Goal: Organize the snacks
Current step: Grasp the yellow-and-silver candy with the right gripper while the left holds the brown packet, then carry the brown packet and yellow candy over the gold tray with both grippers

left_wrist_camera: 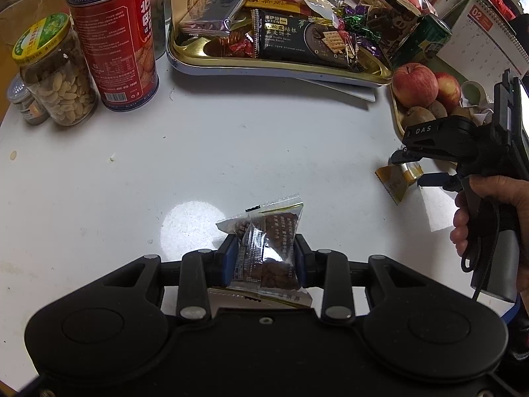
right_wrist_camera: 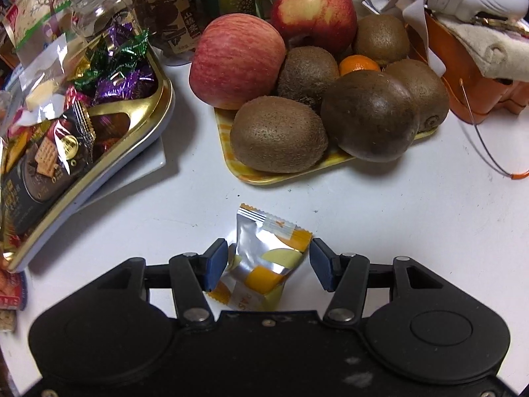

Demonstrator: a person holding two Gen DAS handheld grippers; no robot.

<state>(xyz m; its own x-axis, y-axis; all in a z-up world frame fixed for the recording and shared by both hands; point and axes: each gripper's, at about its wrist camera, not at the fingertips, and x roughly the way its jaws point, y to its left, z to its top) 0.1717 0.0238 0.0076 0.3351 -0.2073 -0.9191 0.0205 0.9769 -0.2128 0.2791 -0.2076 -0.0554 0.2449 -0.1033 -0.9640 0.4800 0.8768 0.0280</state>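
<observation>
My left gripper [left_wrist_camera: 264, 248] is shut on a clear packet of brown snack [left_wrist_camera: 269, 248], held above the white table [left_wrist_camera: 198, 152]. My right gripper [right_wrist_camera: 268, 258] is open around a silver, orange and yellow snack packet [right_wrist_camera: 264, 264] that lies on the table between its blue pads [right_wrist_camera: 216, 263]. The left wrist view shows the right gripper [left_wrist_camera: 408, 165] over that packet [left_wrist_camera: 396, 178]. A gold snack tray [left_wrist_camera: 264, 61] full of wrapped snacks stands at the back; its corner also shows in the right wrist view [right_wrist_camera: 155, 109].
A red biscuit tin [left_wrist_camera: 115, 36] and a jar of nuts [left_wrist_camera: 56, 72] stand at the back left. A yellow tray [right_wrist_camera: 264, 175] of apples [right_wrist_camera: 236, 61] and kiwis [right_wrist_camera: 279, 134] sits beyond the right gripper. An orange holder [right_wrist_camera: 469, 76] is at far right.
</observation>
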